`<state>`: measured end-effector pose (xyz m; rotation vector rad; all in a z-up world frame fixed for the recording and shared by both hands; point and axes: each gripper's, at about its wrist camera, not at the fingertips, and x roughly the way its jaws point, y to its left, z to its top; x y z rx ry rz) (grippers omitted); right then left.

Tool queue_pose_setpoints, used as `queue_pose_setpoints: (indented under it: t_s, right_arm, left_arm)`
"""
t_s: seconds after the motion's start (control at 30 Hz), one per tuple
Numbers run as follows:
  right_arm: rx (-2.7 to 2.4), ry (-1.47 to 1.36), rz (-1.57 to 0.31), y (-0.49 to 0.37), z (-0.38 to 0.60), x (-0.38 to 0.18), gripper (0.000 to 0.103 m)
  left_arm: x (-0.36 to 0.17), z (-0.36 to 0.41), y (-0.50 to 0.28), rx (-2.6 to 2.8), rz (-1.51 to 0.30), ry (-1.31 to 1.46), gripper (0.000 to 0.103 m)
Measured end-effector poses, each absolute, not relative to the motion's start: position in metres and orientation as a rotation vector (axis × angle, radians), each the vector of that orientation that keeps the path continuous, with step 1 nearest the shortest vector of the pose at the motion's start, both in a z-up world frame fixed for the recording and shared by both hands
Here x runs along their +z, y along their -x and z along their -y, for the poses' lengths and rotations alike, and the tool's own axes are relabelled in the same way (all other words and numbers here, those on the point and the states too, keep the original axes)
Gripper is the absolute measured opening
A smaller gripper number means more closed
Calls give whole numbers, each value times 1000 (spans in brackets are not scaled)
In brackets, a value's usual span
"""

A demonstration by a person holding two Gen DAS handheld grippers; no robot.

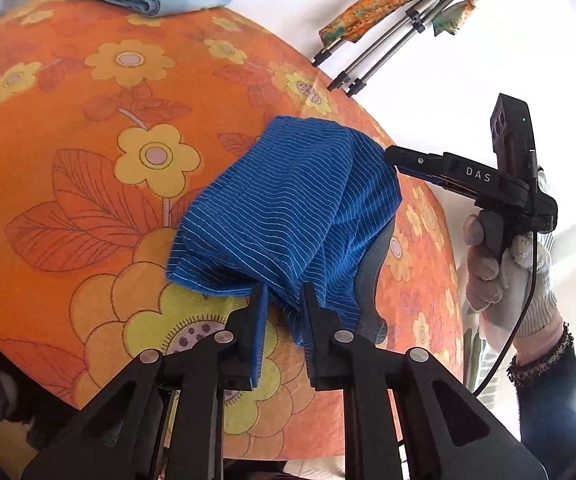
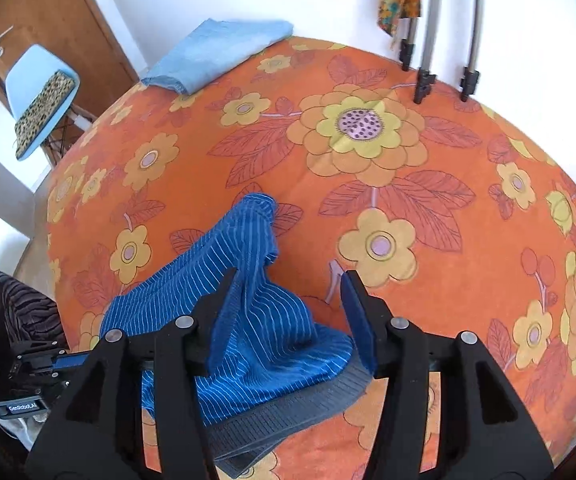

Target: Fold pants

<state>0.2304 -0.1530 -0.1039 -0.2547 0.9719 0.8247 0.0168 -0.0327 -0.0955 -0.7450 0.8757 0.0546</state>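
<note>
Both grippers angle down over the bed [image 2: 428,216]: the left gripper [image 1: 284,300] has its jaws slightly parted with cloth between them, and whether they pinch it I cannot tell. The right gripper [image 2: 288,316], in a gloved hand [image 1: 504,268], has jaws half open, gripping nothing. The blue striped pants [image 1: 284,208] lie bunched on the floral cover, grey waistband [image 2: 288,412] showing, well apart from a folded light-blue cloth [image 2: 216,52].

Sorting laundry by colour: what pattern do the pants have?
Blue with thin white stripes, grey waistband; the pants show best in the right wrist view.
</note>
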Motion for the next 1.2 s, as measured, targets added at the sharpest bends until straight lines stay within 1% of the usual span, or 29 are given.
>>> queue_pose_setpoints:
  t_s: [0.1,0.23,0.33,0.4,0.43,0.47,0.53,0.57,0.6,0.7,0.9,0.97,1.07,1.1,1.17,1.2]
  right_arm:
    - [738,173,-966,-216,190,-105,53]
    - [681,20,-1018,-183,232,-120,53]
    - [684,-116,-1045,-148,256,-131,53]
    - [693,-197,-1067,-125,267,-142,53]
    - [685,-226,-1078,-114,271,-148,53]
    - [677,-250,-1089,-103,274,-155,53]
    - [662,-268,-1118,-87,274,-163,53]
    - [652,-274,-1119,-80,275,-163,53]
    - [647,-285,-1110,-73,275,-162,53]
    - [638,-354,-1098,-60,277,-163,53]
    - [624,-450,-1104,-47,260,-189,53]
    - [625,-456,-1090,-47,253,-193,53]
    - [640,-435,-1084,-50,240,-194,53]
    - [635,-414,-1086,-50,235,-193,53]
    - [611,-369,-1095,-51,228,-195,53]
    - [604,-363,-1104,-52,226,-197,53]
  left_arm:
    - [-86,43,-12,35,-877,642,15]
    - [-73,48,-6,6,-885,541,15]
    - [-58,45,-20,-53,-900,466,16]
    - [-43,48,-39,-116,-907,396,21]
    - [-35,53,-51,-159,-910,342,30]
    - [-27,59,-63,-192,-908,283,36]
    - [-14,74,-92,-272,-920,168,39]
    - [-11,82,-107,-318,-938,119,42]
    - [-10,90,-122,-373,-959,76,44]
    - [-17,113,-163,-502,-1049,-44,54]
    - [-47,145,-204,-560,-1119,-358,58]
    - [-60,146,-213,-568,-1151,-400,61]
    - [-81,142,-223,-590,-1212,-430,60]
    - [-85,141,-224,-601,-1218,-437,58]
    - [-93,137,-225,-605,-1226,-447,21]
    - [-95,134,-226,-605,-1227,-442,15]
